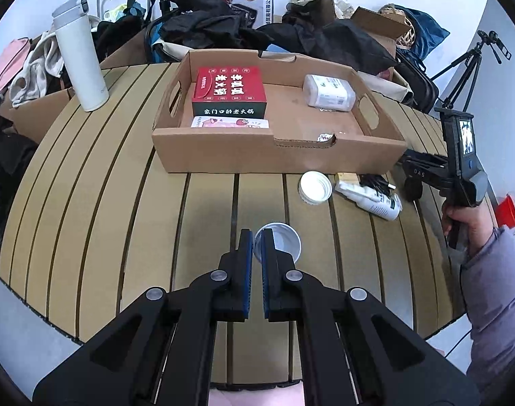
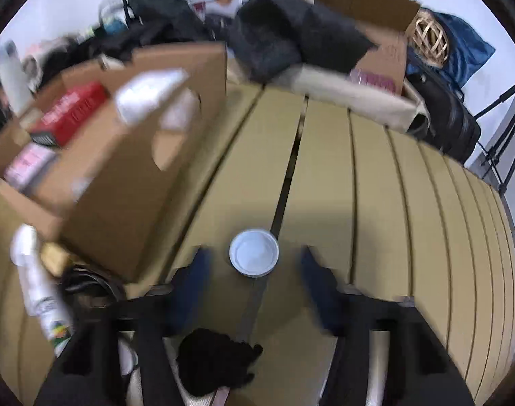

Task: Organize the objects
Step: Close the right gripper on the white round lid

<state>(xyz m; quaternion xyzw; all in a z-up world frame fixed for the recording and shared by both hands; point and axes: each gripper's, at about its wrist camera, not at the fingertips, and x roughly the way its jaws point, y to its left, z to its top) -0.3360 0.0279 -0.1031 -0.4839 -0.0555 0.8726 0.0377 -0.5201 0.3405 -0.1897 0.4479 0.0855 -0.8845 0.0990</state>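
My left gripper (image 1: 256, 237) is shut on the rim of a white paper cup (image 1: 282, 241), held above the slatted table (image 1: 122, 223). An open cardboard box (image 1: 277, 155) stands ahead with a red carton (image 1: 228, 89), a pink packet (image 1: 230, 122) and a white plastic container (image 1: 328, 92) inside. A white lid (image 1: 315, 186) and a white spray bottle (image 1: 372, 199) lie in front of the box. My right gripper (image 2: 255, 264) is open over a small white lid (image 2: 254, 253) on the table; this view is blurred. The box (image 2: 122, 182) and the spray bottle (image 2: 37, 287) show at its left.
A tall white thermos (image 1: 79, 57) stands at the table's far left. Black bags, clothes and cardboard boxes (image 1: 375, 30) pile behind the table. A tripod (image 1: 467, 67) stands at the right. A black cloth (image 2: 216, 362) and a black cable (image 2: 88, 280) lie near my right gripper.
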